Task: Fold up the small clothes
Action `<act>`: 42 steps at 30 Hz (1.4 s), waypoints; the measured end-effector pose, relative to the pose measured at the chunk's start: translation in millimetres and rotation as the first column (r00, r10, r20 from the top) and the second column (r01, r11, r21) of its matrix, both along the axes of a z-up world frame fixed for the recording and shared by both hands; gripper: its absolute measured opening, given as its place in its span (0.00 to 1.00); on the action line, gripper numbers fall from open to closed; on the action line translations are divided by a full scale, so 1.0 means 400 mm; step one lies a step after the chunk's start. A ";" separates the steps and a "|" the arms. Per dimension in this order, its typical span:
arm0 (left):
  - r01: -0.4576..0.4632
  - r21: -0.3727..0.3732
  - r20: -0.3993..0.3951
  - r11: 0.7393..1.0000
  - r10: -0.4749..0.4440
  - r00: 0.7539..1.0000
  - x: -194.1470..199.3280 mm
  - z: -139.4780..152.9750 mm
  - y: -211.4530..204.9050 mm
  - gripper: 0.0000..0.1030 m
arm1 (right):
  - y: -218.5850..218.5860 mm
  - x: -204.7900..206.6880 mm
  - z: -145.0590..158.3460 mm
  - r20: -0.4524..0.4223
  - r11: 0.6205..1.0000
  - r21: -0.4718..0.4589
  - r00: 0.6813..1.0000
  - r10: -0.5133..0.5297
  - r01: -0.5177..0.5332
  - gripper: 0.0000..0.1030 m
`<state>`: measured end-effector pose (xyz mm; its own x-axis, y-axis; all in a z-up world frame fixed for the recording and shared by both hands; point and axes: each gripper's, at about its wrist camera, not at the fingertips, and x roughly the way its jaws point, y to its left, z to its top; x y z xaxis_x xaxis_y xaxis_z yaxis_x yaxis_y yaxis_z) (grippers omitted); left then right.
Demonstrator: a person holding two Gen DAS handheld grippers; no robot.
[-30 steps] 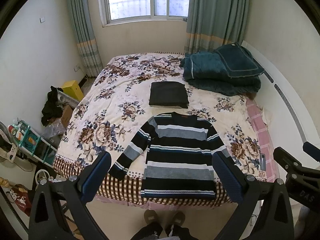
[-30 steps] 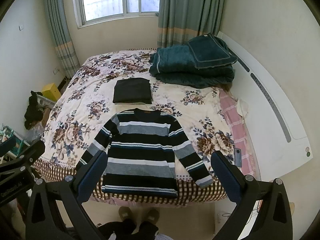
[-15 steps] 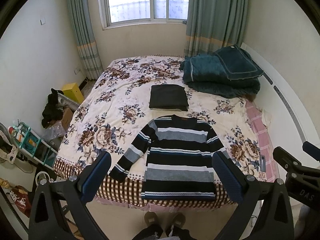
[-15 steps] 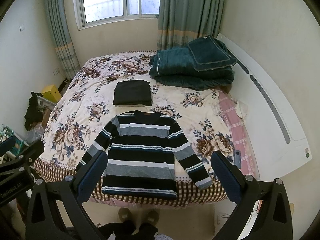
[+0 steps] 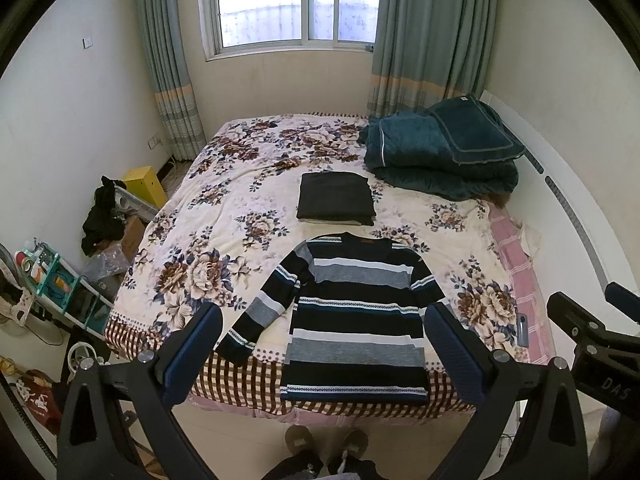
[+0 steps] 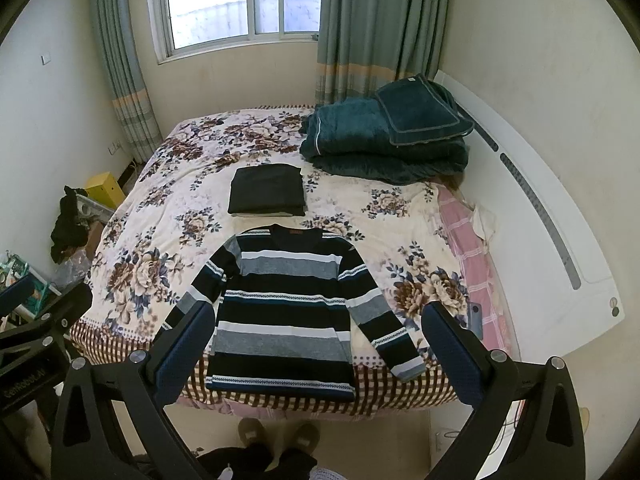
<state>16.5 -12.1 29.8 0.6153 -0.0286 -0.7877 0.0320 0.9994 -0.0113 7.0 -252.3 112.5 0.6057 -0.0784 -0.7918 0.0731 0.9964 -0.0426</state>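
Both tools hang above the foot of the bed with their jaws spread wide and nothing between them: the left tool frames the striped sweater from the left wrist view, and the right tool does the same in its own view, each well apart from the cloth. That sweater lies flat and face up at the near edge of the bed, collar toward the window, hem over the checked border, both sleeves angled out and down. Just beyond its collar sits a folded dark garment, squared up on the floral cover. A stack of teal blankets fills the far right corner of the bed, against the white headboard that runs along the right wall. A small phone rests near the pink checked strip on the right side. Behind the bed, a window stands between grey-green curtains. On the floor to the left are a yellow box, a heap of black clothing and a teal rack. Two slippered feet show at the bottom edge.
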 end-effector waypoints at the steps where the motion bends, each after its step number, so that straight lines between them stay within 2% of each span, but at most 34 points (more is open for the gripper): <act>1: 0.002 0.001 -0.001 1.000 -0.002 1.000 0.001 0.002 0.000 1.00 | 0.005 -0.007 -0.013 0.002 1.000 0.000 1.000 -0.004 0.004 1.00; 4: 0.004 -0.004 0.000 1.000 -0.004 1.000 0.021 0.019 -0.010 1.00 | 0.008 0.013 0.011 0.005 1.000 -0.001 1.000 -0.002 0.002 1.00; 17: 0.006 -0.013 0.008 1.000 -0.006 1.000 0.004 0.019 -0.008 1.00 | 0.012 0.012 0.031 0.013 1.000 -0.002 1.000 -0.005 0.005 1.00; 32: 0.009 -0.017 0.018 1.000 -0.008 1.000 -0.014 0.017 -0.008 1.00 | 0.017 -0.011 0.009 0.021 1.000 -0.003 1.000 -0.002 0.002 1.00; 37: 0.008 -0.021 0.028 1.000 -0.008 1.000 -0.007 0.022 -0.006 1.00 | 0.024 -0.001 0.029 0.024 1.000 -0.002 1.000 -0.001 0.001 1.00; 39: 0.006 -0.023 0.031 1.000 -0.005 1.000 -0.007 0.019 -0.004 1.00 | 0.028 0.018 0.058 0.024 1.000 0.001 1.000 -0.002 0.002 1.00; 42: -0.021 -0.019 0.044 1.000 0.022 0.999 0.024 -0.009 0.008 1.00 | 0.020 0.038 0.060 0.030 1.000 0.007 0.999 -0.025 0.025 1.00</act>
